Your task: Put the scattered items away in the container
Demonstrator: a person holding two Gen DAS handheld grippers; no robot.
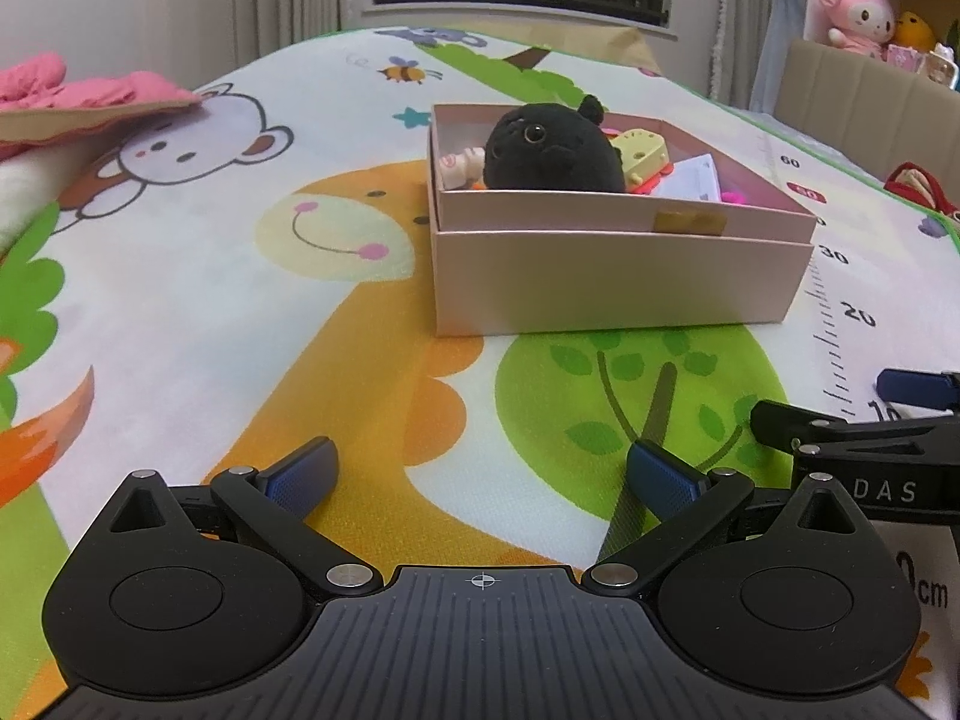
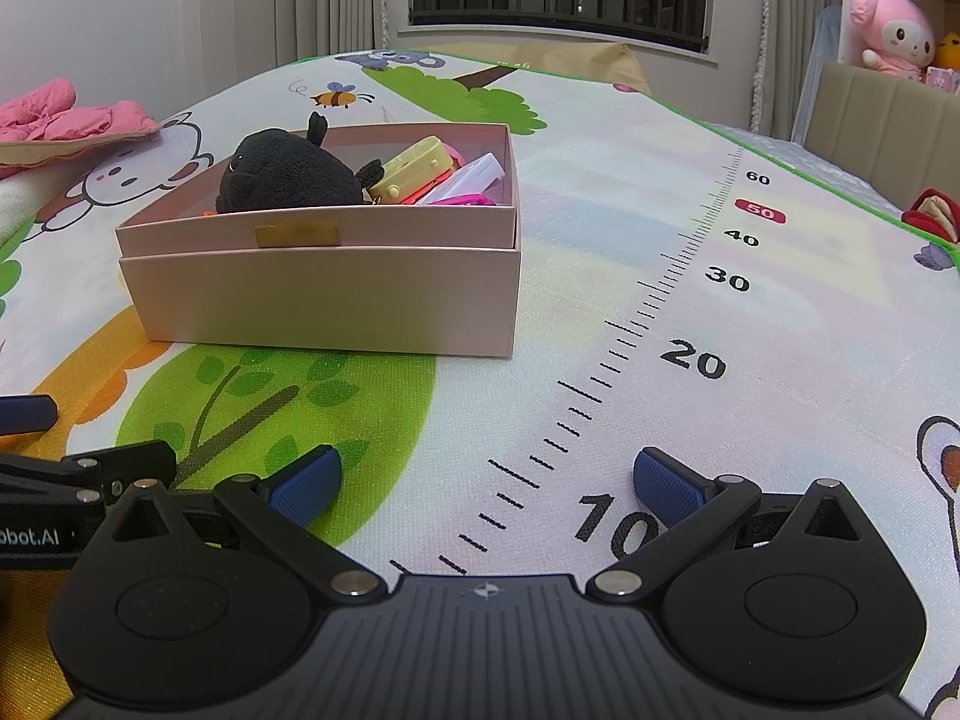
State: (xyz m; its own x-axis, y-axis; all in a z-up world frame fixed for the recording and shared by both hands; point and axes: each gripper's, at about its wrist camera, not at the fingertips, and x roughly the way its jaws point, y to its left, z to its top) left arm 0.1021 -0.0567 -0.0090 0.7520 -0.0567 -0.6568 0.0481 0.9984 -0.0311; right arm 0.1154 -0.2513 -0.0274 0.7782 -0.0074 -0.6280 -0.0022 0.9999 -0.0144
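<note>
A pale pink box [image 1: 618, 276] stands on the cartoon play mat; it also shows in the right wrist view [image 2: 324, 294]. In it lie a black plush toy [image 1: 549, 150], a yellow toy [image 1: 645, 153], white paper [image 1: 690, 177] and small pink bits. A dark nail file [image 1: 645, 450] lies on the mat between box and my left gripper [image 1: 480, 474], beside its right finger; it shows in the right wrist view [image 2: 240, 429] too. My left gripper is open and empty. My right gripper [image 2: 486, 483] is open and empty, low over the mat's ruler print.
Pink clothing [image 1: 72, 96] lies at the mat's far left. A pink plush [image 2: 897, 30] sits on a shelf at the back right, over a beige headboard. A red item [image 2: 933, 213] lies at the right edge. Each gripper shows at the other view's side.
</note>
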